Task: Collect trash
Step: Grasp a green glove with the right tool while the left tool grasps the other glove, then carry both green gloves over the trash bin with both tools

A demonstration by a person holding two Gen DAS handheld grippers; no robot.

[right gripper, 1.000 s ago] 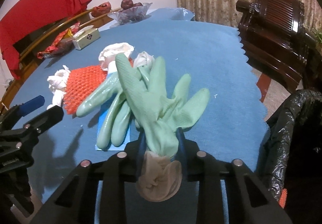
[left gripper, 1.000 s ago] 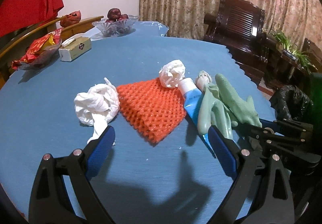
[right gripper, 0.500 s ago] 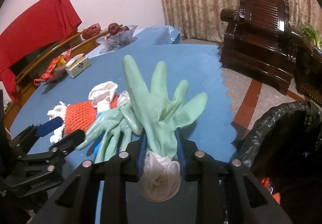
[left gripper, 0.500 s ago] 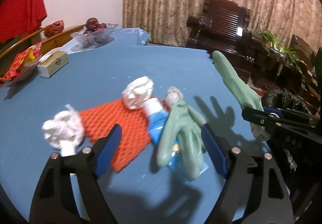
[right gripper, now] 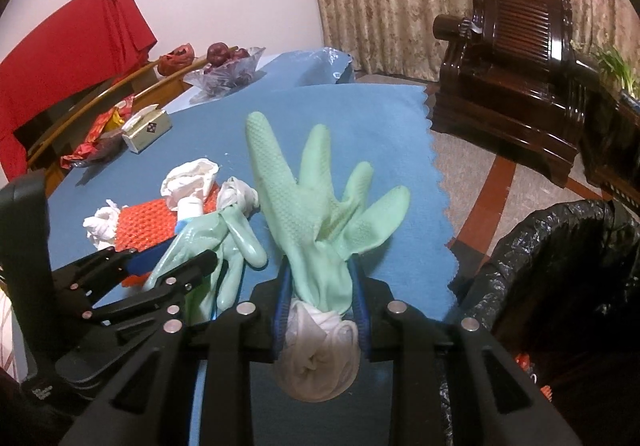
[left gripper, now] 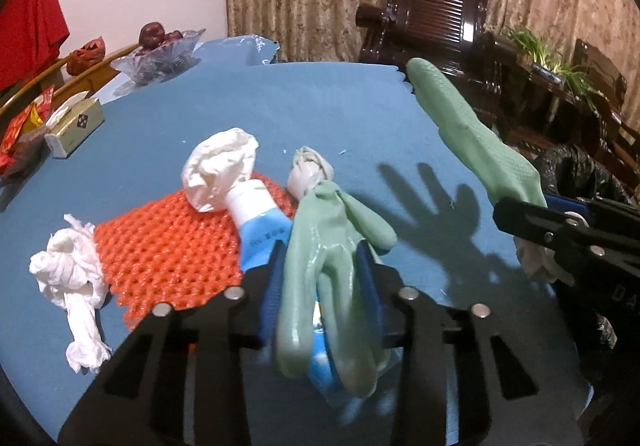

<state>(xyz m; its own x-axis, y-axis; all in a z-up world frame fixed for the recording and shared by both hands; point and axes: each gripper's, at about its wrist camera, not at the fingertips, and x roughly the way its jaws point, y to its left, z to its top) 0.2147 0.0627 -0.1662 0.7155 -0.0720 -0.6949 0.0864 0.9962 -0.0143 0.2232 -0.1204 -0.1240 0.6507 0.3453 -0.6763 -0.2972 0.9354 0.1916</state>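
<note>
A pale green rubber glove (right gripper: 312, 205) stands up off the table with my right gripper (right gripper: 320, 278) shut on its cuff; its white lining bulges out behind the pads. A second green glove (left gripper: 324, 242) lies on a blue-and-white tube (left gripper: 260, 213). My left gripper (left gripper: 320, 262) straddles it with jaws closing, and the blue pads touch both its sides. An orange foam mesh (left gripper: 168, 250) and two crumpled white tissues (left gripper: 220, 169) (left gripper: 68, 274) lie just left of it. In the left wrist view the held glove (left gripper: 472, 137) and my right gripper (left gripper: 528, 205) are at the right.
A bin lined with a black bag (right gripper: 560, 266) stands on the floor past the blue tablecloth's (right gripper: 360, 117) scalloped right edge. At the far left of the table are a tissue box (left gripper: 74, 125), red wrappers (left gripper: 20, 125) and a glass fruit bowl (left gripper: 160, 57). A dark wooden armchair (right gripper: 516, 93) stands behind.
My left gripper has shifted right from over the mesh to the second glove and narrowed its jaws onto it. My right gripper has lifted its glove off the table.
</note>
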